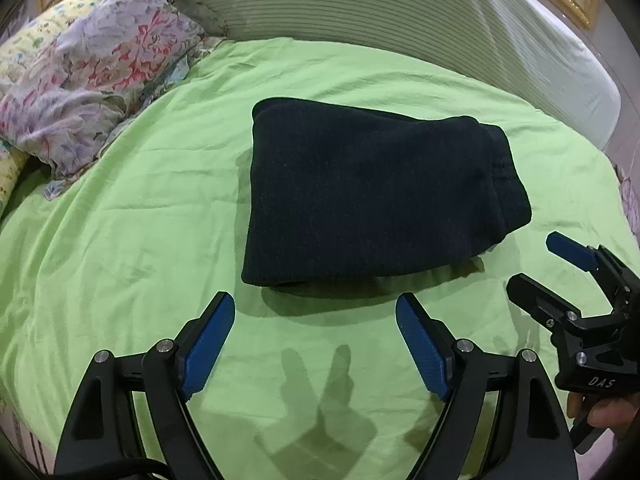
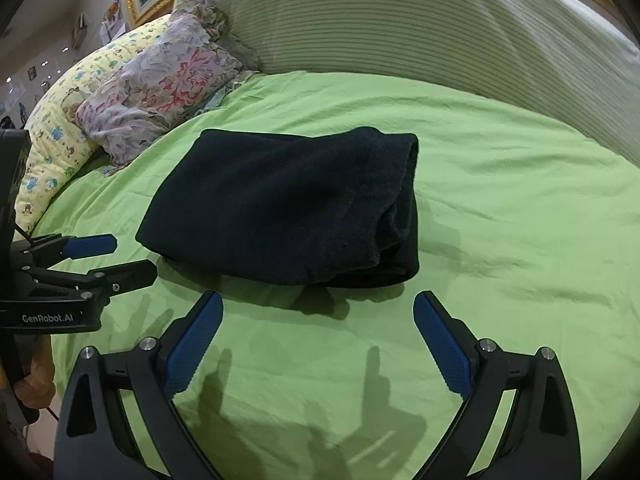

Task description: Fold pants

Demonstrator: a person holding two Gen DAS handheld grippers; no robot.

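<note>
The dark navy pants [image 1: 372, 196] lie folded into a compact rectangle on the green bed sheet [image 1: 160, 200]; they also show in the right wrist view [image 2: 288, 208]. My left gripper [image 1: 316, 320] is open and empty, just in front of the near edge of the pants. My right gripper [image 2: 318, 316] is open and empty, also in front of the near edge. The right gripper shows in the left wrist view [image 1: 536, 264] at the right, beside the pants. The left gripper shows in the right wrist view [image 2: 132, 258] at the left, close to the pants' left corner.
A floral pillow [image 1: 92, 80] and a yellow patterned pillow [image 2: 68, 120] lie at the back left. A ribbed pale green bolster or headboard [image 1: 360, 4] runs along the back. Green sheet [image 2: 520, 208] surrounds the pants.
</note>
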